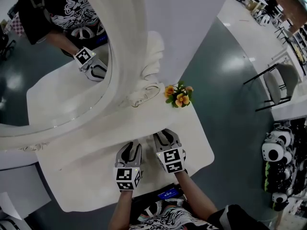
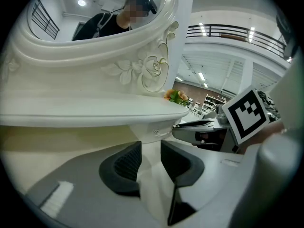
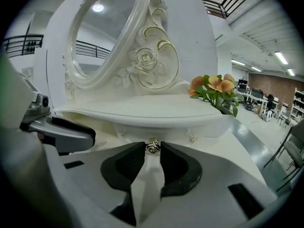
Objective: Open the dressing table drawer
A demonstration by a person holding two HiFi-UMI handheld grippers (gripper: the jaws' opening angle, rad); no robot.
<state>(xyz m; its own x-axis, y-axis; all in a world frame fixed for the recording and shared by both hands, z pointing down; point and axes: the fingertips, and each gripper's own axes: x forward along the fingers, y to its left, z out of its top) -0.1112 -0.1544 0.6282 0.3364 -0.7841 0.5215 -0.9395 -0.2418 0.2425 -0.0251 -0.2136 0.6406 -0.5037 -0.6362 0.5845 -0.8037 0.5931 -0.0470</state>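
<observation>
The white dressing table carries an oval mirror in a carved frame. Under the top's edge runs the drawer front with small metal knobs. My right gripper is open, and one knob sits right between its fingertips; I see no pad pressing on it. My left gripper is open beside it with nothing between its jaws; another knob lies just beyond its tips. The right gripper's body shows in the left gripper view.
A small bunch of orange flowers stands at the table's far right corner. The mirror reflects the person and a gripper. A chair and black-and-white round objects stand on the dark floor to the right.
</observation>
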